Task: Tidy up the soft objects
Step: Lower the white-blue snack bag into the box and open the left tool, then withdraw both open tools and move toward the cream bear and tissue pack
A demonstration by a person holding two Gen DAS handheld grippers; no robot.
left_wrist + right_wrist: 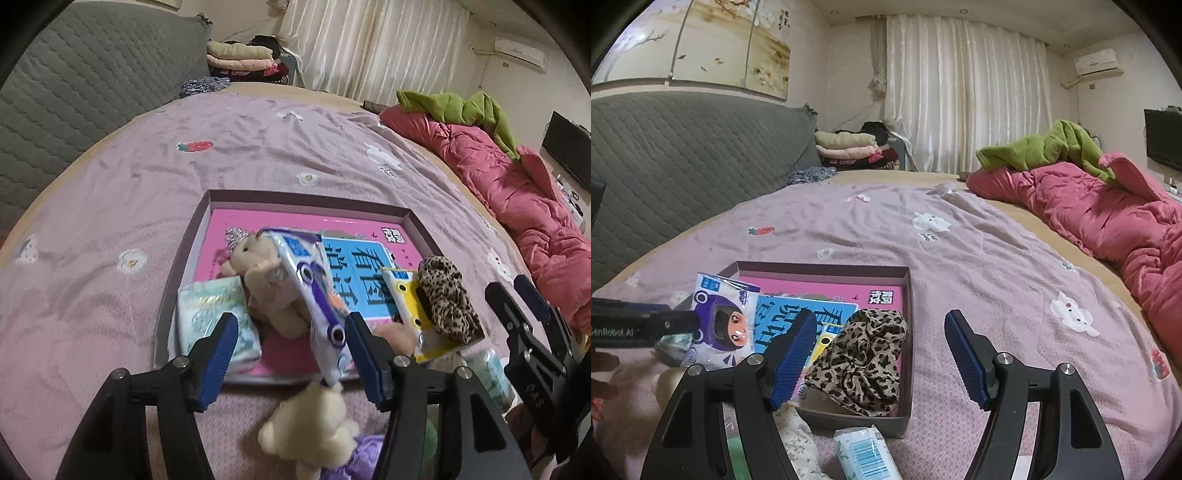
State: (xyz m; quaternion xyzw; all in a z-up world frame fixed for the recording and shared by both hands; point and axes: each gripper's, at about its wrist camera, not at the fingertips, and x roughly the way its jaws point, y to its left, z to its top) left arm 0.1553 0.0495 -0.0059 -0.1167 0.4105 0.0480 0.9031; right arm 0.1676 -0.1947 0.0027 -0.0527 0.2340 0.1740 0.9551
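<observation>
Cream bear (310, 424) lies just outside the box (173, 280), under the left gripper (291, 332), whose jaws are spread with the cartoon packet (314, 295) leaning between them, apparently let go. Right gripper (879, 354) hangs open over the leopard scrunchie (864, 354), already boxed. Tissue pack (864, 454) waits outside. Roughly halfway, I'd say.

Your grippers' fingers (792, 354) carry ribbed blue pads on matt black plastic. The cartoon-printed packet (317, 295) looks like glossy plastic film, as does the tissue pack (866, 456). The leopard scrunchie (864, 354) is soft cloth; the teddy bear (258, 280) plush; the box (908, 332) probably matt cardboard.
</observation>
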